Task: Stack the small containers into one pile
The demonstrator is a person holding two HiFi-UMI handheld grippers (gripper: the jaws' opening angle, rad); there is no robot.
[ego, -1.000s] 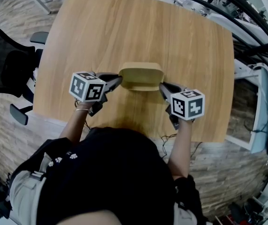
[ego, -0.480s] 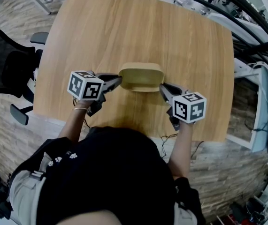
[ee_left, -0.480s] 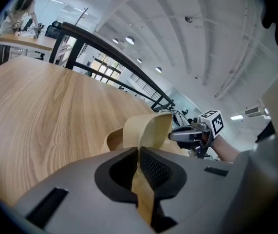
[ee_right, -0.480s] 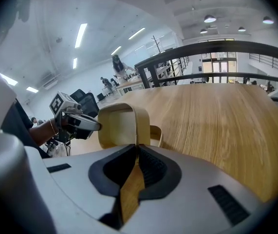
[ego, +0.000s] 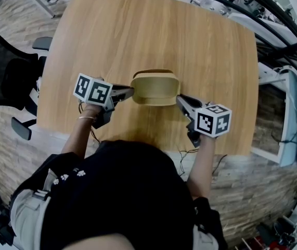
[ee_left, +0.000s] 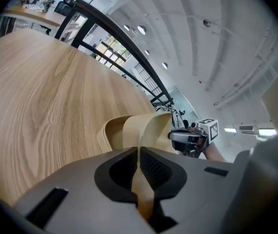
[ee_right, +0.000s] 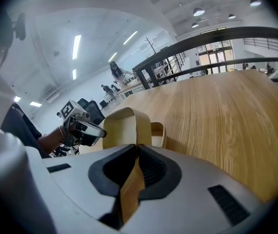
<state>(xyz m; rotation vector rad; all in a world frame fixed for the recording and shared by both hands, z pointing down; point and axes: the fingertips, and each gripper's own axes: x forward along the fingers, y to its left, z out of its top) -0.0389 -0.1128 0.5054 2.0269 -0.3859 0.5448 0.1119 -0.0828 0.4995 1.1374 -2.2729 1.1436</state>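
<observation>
A tan small container point(ego: 155, 87) hangs over the wooden table point(ego: 138, 30), held by its two short sides and tipped so its hollow shows. My left gripper point(ego: 130, 91) is shut on its left wall point(ee_left: 151, 130). My right gripper point(ego: 179, 99) is shut on its right wall point(ee_right: 126, 126). In both gripper views the thin wall runs straight in between the black pads. A second tan container point(ee_left: 110, 133) sits on the table just behind and under the held one; its rim point(ee_right: 158, 133) peeks out beside it in the right gripper view.
A black office chair point(ego: 5, 72) stands left of the table. The table's near edge point(ego: 138, 139) runs close to the person's body. A black railing point(ego: 273, 14) curves past the far right corner.
The held container has tipped and shifted slightly away from the person, so its inside now shows. Both grippers rolled a little; the left marker cube turned.
</observation>
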